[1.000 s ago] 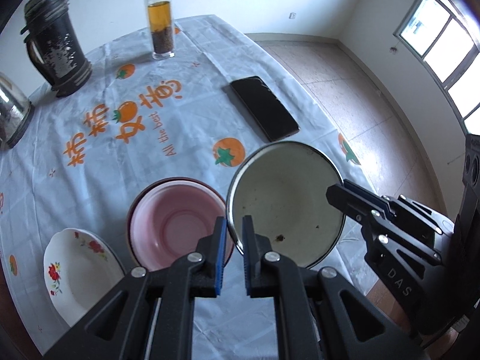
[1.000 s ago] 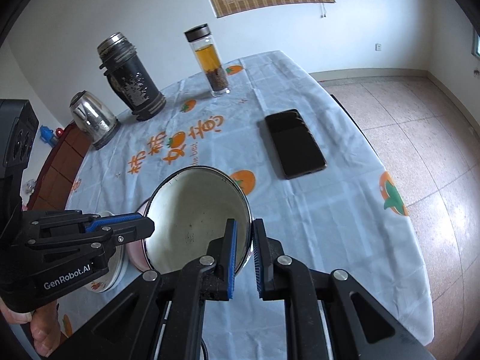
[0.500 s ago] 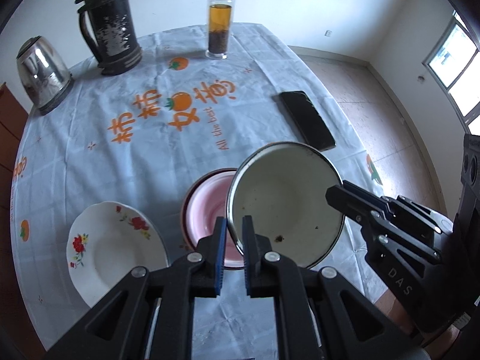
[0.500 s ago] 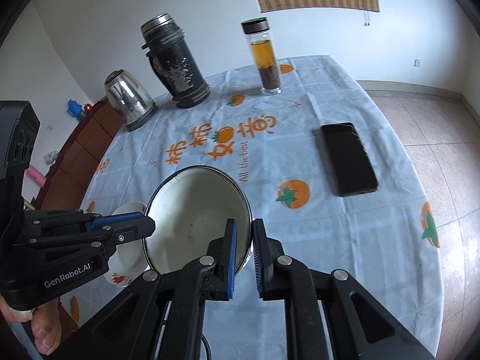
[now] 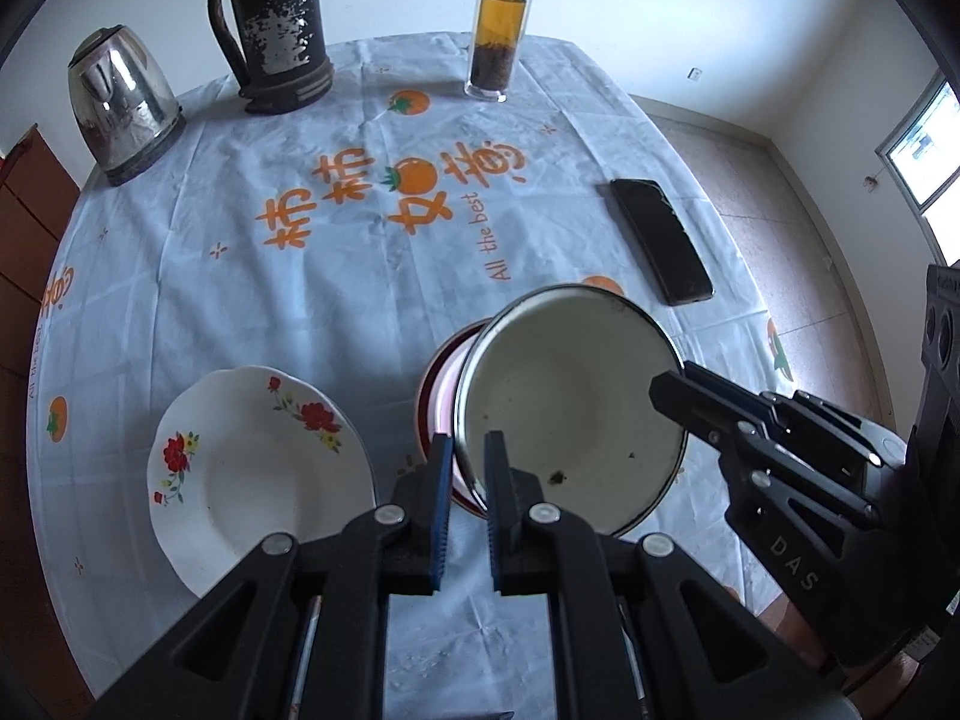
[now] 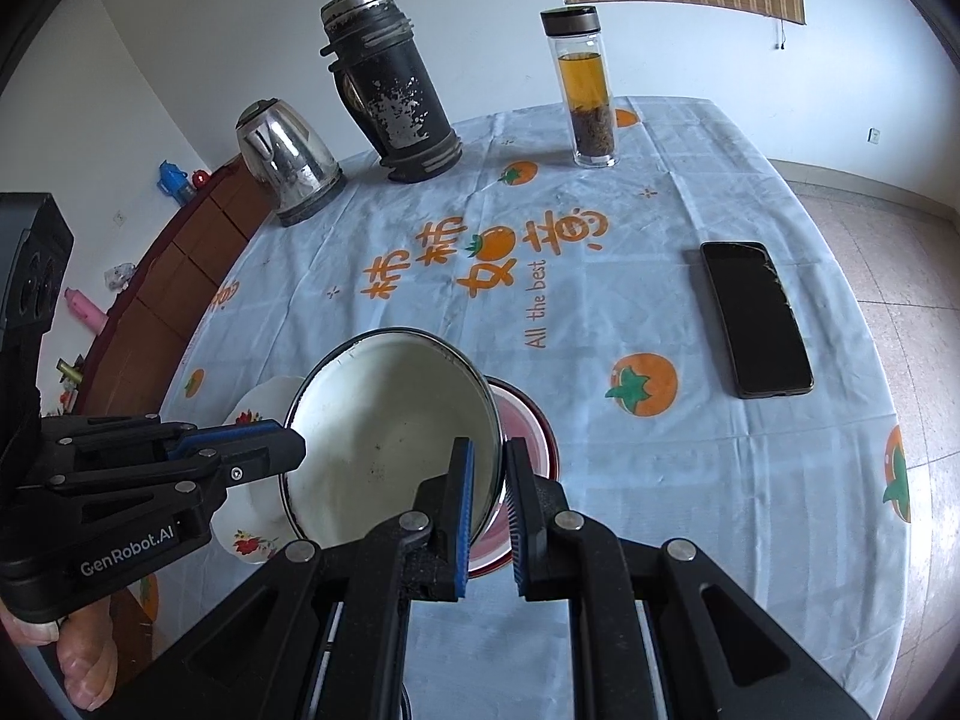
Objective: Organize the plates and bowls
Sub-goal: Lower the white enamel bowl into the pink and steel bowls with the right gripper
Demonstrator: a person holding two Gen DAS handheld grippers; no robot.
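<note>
In the left wrist view, the left gripper (image 5: 467,468) sat at the bottom centre of the frame with its jaws clamped on the near rim of a cream enamel bowl (image 5: 570,414), which filled the lower middle of the picture. The right gripper (image 5: 669,387) reached in from the lower right and pinched the opposite rim of the same bowl, so the bowl hung between the two tools. Behind and under its left edge a pink bowl (image 5: 441,378) rested on the tablecloth (image 5: 360,300), mostly hidden; whether the two bowls touched could not be told. A white flowered plate (image 5: 258,474) lay at the lower left, just beside the pink bowl. From the right wrist view, the right gripper (image 6: 487,480) showed at the bottom centre, closed on the cream bowl's rim (image 6: 498,438), with the left gripper (image 6: 288,447) coming in from the left edge onto the far rim. Toward the top of that frame stood a steel kettle (image 6: 288,174), a worn black thermos (image 6: 390,90) and a glass tea bottle (image 6: 585,90), and a black phone (image 6: 756,318) lay at the right.
</note>
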